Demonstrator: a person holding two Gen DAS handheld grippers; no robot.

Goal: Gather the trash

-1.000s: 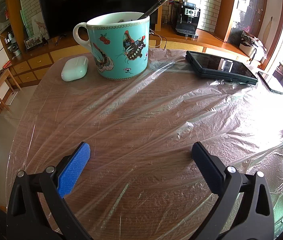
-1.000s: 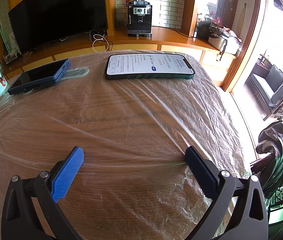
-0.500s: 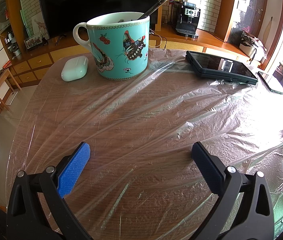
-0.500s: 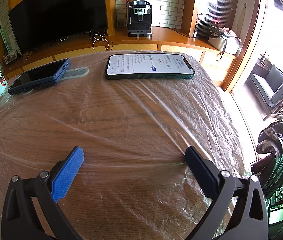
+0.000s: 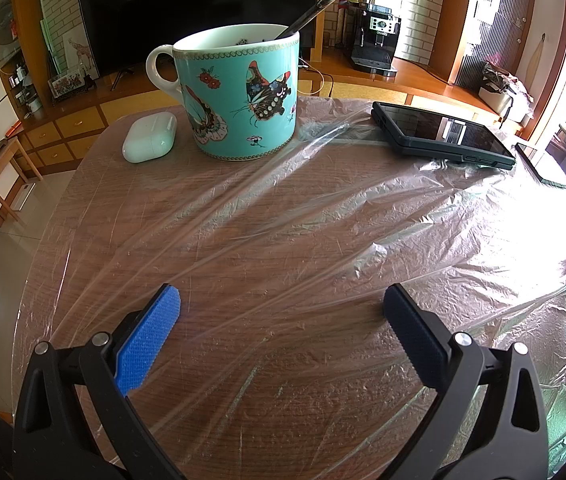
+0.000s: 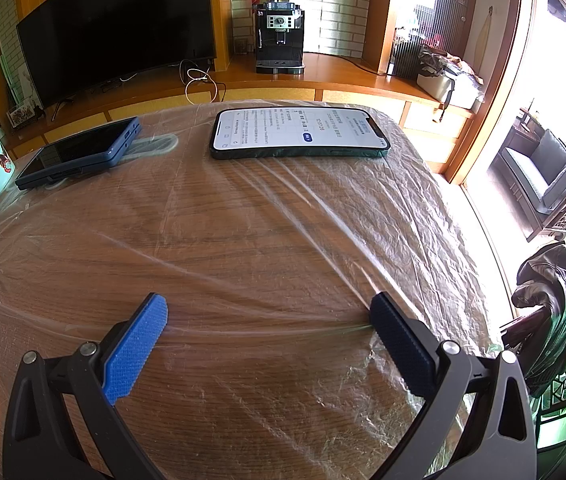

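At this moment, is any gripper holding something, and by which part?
Nothing is held. The left gripper and right gripper are both open above the plastic sheet.

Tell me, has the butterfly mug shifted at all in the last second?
No. The mug sits in the same spot beside the white earbud case, with no drift either way.

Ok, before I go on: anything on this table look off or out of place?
Yes: a crumpled sheet of clear plastic film lies spread over the wooden table, wrinkled and pulled into streaks. The mug and both phones rest on it. Nothing looks spilled or broken.
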